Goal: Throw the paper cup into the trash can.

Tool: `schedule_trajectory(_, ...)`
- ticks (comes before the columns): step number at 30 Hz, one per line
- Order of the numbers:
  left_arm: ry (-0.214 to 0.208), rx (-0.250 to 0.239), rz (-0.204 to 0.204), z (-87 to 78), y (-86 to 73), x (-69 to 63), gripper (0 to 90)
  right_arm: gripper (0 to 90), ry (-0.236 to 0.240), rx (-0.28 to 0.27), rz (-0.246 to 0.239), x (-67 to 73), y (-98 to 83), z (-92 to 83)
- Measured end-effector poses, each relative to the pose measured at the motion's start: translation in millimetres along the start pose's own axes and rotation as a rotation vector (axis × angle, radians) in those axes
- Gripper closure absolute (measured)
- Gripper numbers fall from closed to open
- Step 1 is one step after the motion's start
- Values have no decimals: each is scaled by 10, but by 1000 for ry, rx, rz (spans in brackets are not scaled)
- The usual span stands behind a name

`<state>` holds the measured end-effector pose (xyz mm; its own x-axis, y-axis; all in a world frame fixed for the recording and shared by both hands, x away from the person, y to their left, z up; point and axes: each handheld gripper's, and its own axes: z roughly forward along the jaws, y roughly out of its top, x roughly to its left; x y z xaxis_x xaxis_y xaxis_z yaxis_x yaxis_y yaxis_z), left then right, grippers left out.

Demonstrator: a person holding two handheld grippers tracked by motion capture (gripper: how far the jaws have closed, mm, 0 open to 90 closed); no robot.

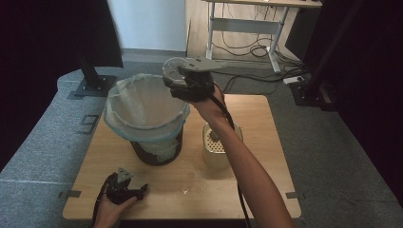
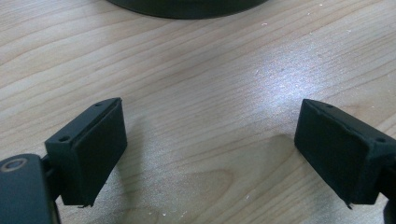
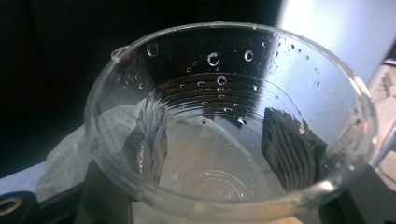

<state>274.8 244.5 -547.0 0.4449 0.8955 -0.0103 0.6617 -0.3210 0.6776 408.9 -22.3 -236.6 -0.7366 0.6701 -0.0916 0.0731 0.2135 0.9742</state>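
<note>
R tongs (image 1: 178,80) held high over lined bin (image 1: 145,111), a clear cup (image 1: 172,69) in them, tipped toward bin rim. L tongs (image 1: 124,187) low on tabletop (image 1: 256,142) near front edge, nothing btwn them. Perforated beige container (image 1: 214,147) stands just R of bin, partly behind forearm.

The high view looks down and forward on the desk (image 1: 247,180). The left gripper view skims that desk (image 2: 196,93) closely, facing the bin (image 2: 187,7); the right gripper view hangs above the bin (image 1: 142,118).
</note>
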Motion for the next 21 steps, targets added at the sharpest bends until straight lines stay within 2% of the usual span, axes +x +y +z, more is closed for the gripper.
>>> schedule_trajectory(2, 0, 0, 0, 0, 0, 0, 87, 406, 26, 10, 18, 51, 22, 144)
schedule_trajectory(3, 0, 0, 0, 0, 0, 0, 87, 398, 59, 27, 26, 109, 23, 302)
schedule_trajectory(4, 0, 0, 0, 0, 0, 0, 87, 398, 59, 27, 26, 109, 23, 302)
schedule_trajectory(7, 0, 0, 0, 0, 0, 0, 88, 366, 81, 56, 29, 206, -6, 505)
schedule_trajectory(9, 0, 0, 0, 0, 0, 0, 88, 288, 100, 75, 39, 270, -26, 630)
schedule_trajectory(10, 0, 0, 0, 0, 0, 0, 88, 204, 105, 85, 42, 297, -29, 675)
schedule_trajectory(11, 0, 0, 1, 0, 0, 1, 88, 155, 90, 98, 41, 321, -31, 713)
schedule_trajectory(15, -2, 0, 3, -1, -2, 3, 88, 112, 68, 132, 51, 332, -50, 747)
schedule_trajectory(21, -2, -1, 2, 0, -2, 2, 88, 130, 51, 107, 56, 198, -102, 546)
